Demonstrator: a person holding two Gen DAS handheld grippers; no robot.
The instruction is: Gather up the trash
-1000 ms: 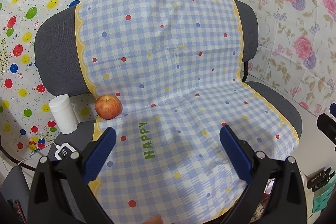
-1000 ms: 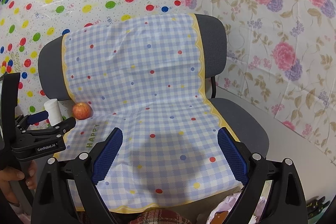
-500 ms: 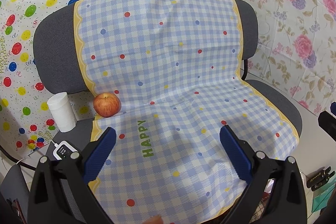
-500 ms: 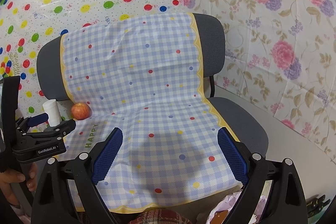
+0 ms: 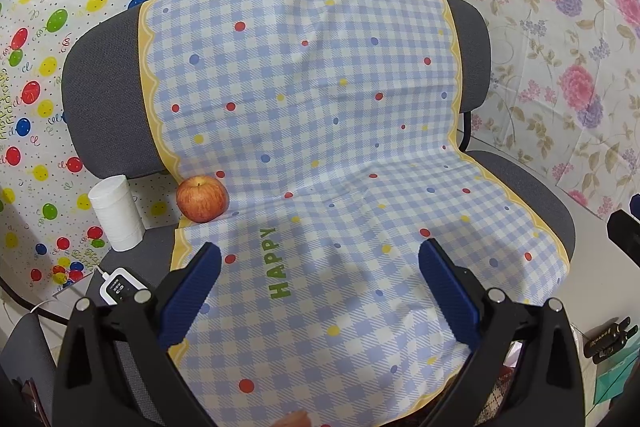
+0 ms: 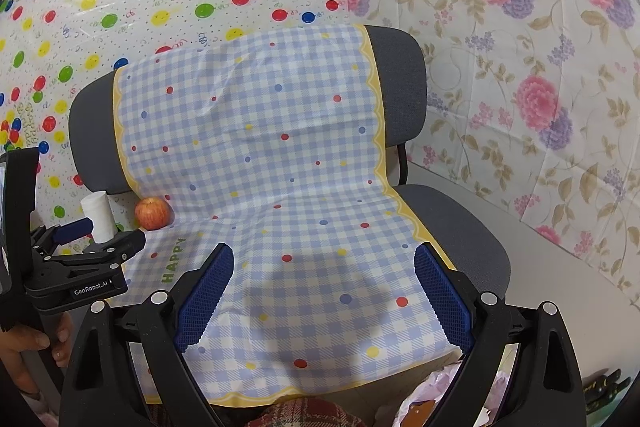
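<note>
A red apple [image 5: 202, 199] sits at the back of the chair seat, on the left edge of the checked cloth [image 5: 320, 131], touching the backrest. Just left of it stands a white paper roll [image 5: 116, 213], upright on the bare grey seat. In front of the roll lies a small white device [image 5: 120, 285] with a cable.

The cloth is blue and white with coloured dots and a yellow border. It says "HAPPY" in green letters. It hangs over the grey chair [image 5: 104, 99] from the backrest down across the seat. The wall sheet behind has balloons and says "Happy Birthday". Another sheet with pink flowers hangs on the right.

The left claw [image 5: 320, 291] is wide open and holds nothing. It hovers over the front of the seat. The right claw [image 6: 324, 299] is wide open too and is empty. In the right view the left tool reads "GenRobot.AI", and a hand [image 6: 28, 351] grips it.

Compared with a second ago, the left claw sits a little lower, and the apple looks a bit nearer.
</note>
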